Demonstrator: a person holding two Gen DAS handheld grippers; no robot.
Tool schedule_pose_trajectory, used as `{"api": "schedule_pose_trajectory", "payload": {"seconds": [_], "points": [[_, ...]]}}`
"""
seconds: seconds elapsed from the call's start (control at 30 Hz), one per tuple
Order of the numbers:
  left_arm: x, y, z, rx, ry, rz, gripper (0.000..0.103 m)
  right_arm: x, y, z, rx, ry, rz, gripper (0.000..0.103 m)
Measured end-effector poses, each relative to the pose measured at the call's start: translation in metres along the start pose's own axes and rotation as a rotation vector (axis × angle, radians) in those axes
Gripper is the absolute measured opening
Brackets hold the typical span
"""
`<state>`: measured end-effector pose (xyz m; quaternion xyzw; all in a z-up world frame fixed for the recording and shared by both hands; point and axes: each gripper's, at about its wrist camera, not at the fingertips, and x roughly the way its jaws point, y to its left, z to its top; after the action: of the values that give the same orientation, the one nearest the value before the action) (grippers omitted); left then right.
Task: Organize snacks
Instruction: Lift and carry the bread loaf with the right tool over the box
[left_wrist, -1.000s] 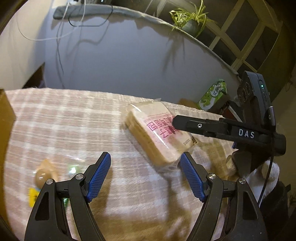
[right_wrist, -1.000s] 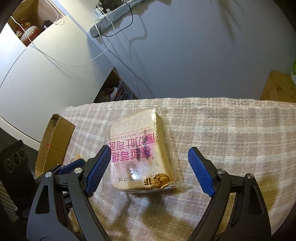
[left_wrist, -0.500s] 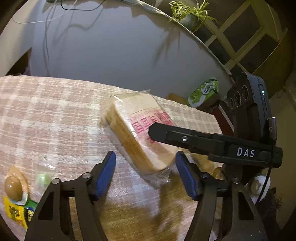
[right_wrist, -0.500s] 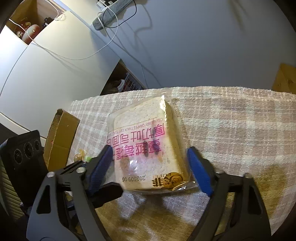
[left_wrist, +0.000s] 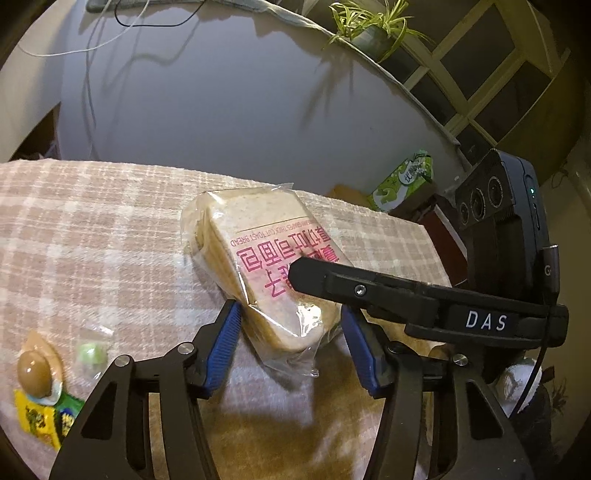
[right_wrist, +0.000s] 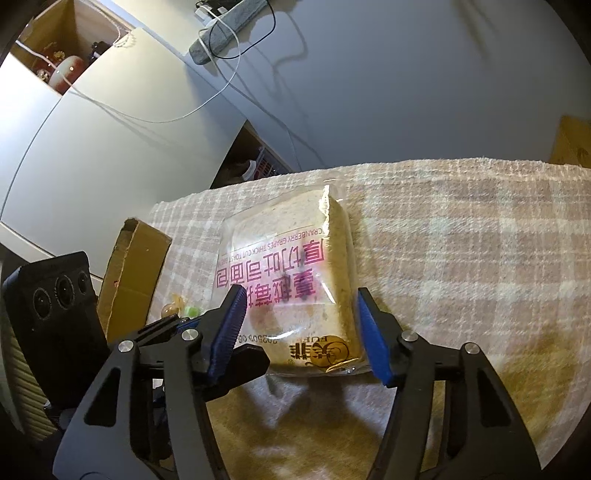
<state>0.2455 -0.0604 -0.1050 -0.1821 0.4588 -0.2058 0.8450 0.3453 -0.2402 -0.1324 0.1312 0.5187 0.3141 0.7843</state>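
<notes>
Soft and light in slippery film, the bread bag (left_wrist: 269, 273) sits between both narrowed tools, left tool (left_wrist: 291, 347) and right tool (right_wrist: 303, 332); hold its sides gently.

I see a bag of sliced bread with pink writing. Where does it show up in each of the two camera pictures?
Left wrist view: the bread bag lies centre, its near end between the blue pads.
Right wrist view: the bread bag lies centre, slightly left.
Shared landmark: the plaid tablecloth under it.
</notes>
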Motion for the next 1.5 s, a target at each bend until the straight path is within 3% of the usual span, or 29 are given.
{"api": "schedule_pose_trajectory", "payload": {"seconds": [0.47,0.83,1.5], "points": [[-0.053,-0.007,-0.013,0.043,-0.072,0.041,0.055,-0.020,0.050,-0.015,-0.074,-0.034,0.018,0.062],[-0.108,-0.007,-0.023,0.057,-0.165,0.073,0.056,-0.035,0.115,-0.025,-0.164,-0.062,0.038,0.062],[-0.198,0.053,-0.052,-0.001,-0.298,0.170,0.055,0.003,0.231,-0.037,-0.310,-0.027,0.111,0.062]]}}
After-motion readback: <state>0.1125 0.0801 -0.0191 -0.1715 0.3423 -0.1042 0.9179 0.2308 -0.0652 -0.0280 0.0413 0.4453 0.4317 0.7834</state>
